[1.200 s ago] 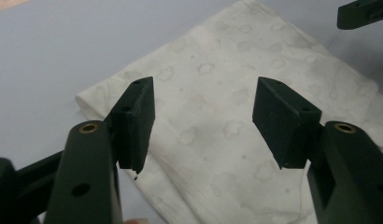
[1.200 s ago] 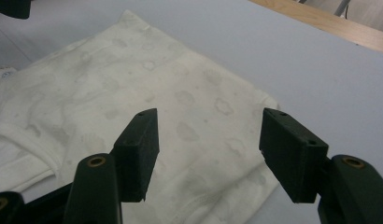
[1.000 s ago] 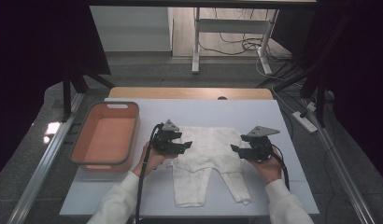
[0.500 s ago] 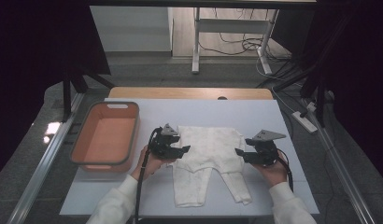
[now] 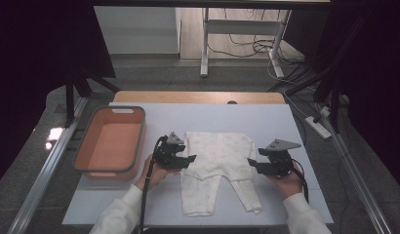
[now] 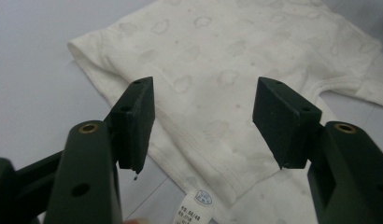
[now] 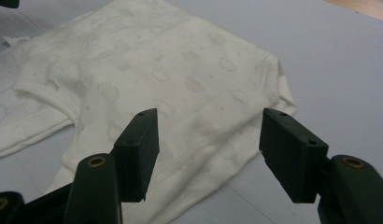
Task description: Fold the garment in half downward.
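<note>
From the high view, a white baby romper (image 5: 218,168) lies flat near the middle of the table (image 5: 305,126), its body toward the far edge and its two legs pointing at the near edge; an orange plastic basin (image 5: 110,145) sits well apart from it by the left edge. The left gripper (image 5: 187,159) hovers at the romper's left side edge and the right gripper (image 5: 250,164) at its right side edge, each held low in a hand whose white-sleeved forearm comes in from the near edge, the two pointing inward at each other across the garment. The step in hand looks like a reach to take both side edges, perhaps to fold the garment. In the left gripper view, the jaws stand wide apart with nothing between them, poised over the hem at the waist; a small care label (image 6: 193,209) pokes out of the side seam just below them. In the right gripper view, the jaws are likewise spread and empty, framing the opposite side seam above the table. The next move probably calls for lowering each gripper until one jaw slips under the fabric edge, then closing on it.
</note>
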{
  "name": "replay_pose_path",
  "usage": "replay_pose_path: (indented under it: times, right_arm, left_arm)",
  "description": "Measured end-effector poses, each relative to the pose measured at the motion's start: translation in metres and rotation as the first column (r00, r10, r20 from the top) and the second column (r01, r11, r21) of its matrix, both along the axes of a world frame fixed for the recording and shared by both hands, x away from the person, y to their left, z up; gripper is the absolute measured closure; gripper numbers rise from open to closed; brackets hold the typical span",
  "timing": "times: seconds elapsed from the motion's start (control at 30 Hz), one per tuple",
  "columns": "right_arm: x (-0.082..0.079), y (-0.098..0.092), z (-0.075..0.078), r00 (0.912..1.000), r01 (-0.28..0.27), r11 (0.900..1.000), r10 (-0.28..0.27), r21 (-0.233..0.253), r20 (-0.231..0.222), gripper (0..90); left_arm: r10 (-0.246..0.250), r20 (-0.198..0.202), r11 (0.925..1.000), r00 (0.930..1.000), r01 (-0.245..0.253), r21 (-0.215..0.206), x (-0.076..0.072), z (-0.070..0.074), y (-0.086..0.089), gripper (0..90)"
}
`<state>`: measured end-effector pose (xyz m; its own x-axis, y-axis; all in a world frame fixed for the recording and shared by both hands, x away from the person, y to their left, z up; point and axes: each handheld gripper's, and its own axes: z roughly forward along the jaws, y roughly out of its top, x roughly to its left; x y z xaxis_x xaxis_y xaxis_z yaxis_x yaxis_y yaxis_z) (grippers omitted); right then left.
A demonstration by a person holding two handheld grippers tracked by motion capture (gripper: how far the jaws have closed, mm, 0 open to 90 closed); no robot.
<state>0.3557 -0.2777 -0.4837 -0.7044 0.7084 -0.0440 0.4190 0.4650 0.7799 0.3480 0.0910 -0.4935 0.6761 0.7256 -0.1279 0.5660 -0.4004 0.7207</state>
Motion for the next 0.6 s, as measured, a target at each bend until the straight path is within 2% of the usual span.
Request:
replay_pose_path:
  times: [0.6]
  right_arm:
    - [-0.0039,-0.0028,-0.0038,0.9999,0.000,1.000,0.000,-0.019,-0.014,37.9]
  left_arm:
    - [0.003,-0.014,0.9999,0.9999,-0.003,0.011,-0.0015,-0.0051,0.0033,39.4]
